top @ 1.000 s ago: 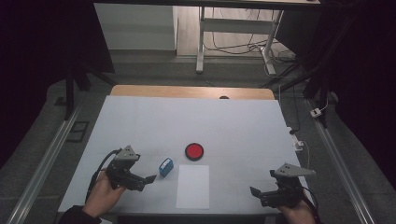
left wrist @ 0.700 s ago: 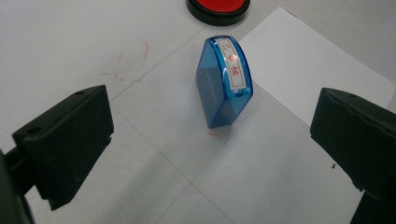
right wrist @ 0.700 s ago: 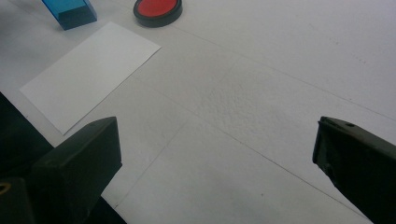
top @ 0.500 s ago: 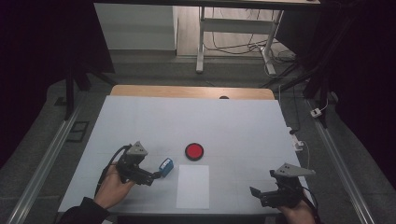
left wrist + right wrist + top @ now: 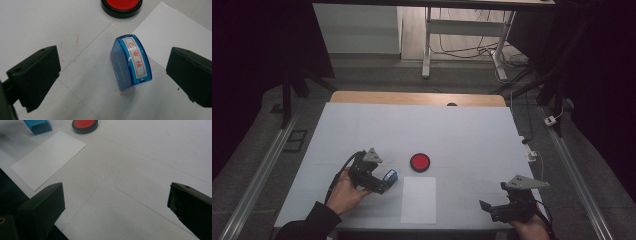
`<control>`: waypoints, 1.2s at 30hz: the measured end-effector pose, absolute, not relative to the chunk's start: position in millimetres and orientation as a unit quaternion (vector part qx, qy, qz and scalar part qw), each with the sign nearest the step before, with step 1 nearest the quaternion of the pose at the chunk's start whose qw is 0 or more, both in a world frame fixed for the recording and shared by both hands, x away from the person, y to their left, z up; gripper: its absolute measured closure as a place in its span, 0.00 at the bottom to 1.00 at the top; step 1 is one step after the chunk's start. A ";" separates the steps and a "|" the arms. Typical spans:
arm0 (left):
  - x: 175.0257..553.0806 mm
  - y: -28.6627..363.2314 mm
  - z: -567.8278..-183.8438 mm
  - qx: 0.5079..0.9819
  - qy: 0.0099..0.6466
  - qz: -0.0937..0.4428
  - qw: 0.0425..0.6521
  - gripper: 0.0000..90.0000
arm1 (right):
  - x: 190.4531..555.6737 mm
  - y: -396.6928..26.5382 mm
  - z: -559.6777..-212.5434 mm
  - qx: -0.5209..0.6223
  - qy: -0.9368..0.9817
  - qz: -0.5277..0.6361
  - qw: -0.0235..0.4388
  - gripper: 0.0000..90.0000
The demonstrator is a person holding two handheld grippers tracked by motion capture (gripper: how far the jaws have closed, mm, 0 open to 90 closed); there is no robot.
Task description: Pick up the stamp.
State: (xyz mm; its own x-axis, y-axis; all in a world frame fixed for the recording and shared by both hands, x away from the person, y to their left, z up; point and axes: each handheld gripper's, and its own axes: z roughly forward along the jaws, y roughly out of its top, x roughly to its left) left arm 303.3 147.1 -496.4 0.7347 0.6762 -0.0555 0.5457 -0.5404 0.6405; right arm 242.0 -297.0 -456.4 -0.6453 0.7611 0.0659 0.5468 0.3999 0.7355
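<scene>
Blue stamp (image 5: 131,61) between left hand-held gripper's (image 5: 112,72) parted jaws

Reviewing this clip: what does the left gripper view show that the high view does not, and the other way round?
The left gripper view alone gives the red characters on the white label of the blue stamp, faint red marks on the table, and the left gripper open with the stamp between its jaws, untouched. The high view alone gives the right gripper, both hands, and the floor beyond the table. Both share the stamp, the red ink pad and the white paper sheet.
</scene>
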 end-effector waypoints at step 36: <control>300.5 129.1 -493.0 0.881 0.357 0.087 0.297 0.77 | 241.9 -296.1 -456.5 0.392 0.829 0.375 0.141 0.01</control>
State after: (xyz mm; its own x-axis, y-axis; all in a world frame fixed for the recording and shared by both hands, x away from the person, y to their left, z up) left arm 300.5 129.1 -493.0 0.7293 0.6816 -0.0590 0.5779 -0.5676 0.5864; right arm 241.9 -296.1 -456.5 -0.6535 0.7545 0.0605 0.5438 0.4124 0.7309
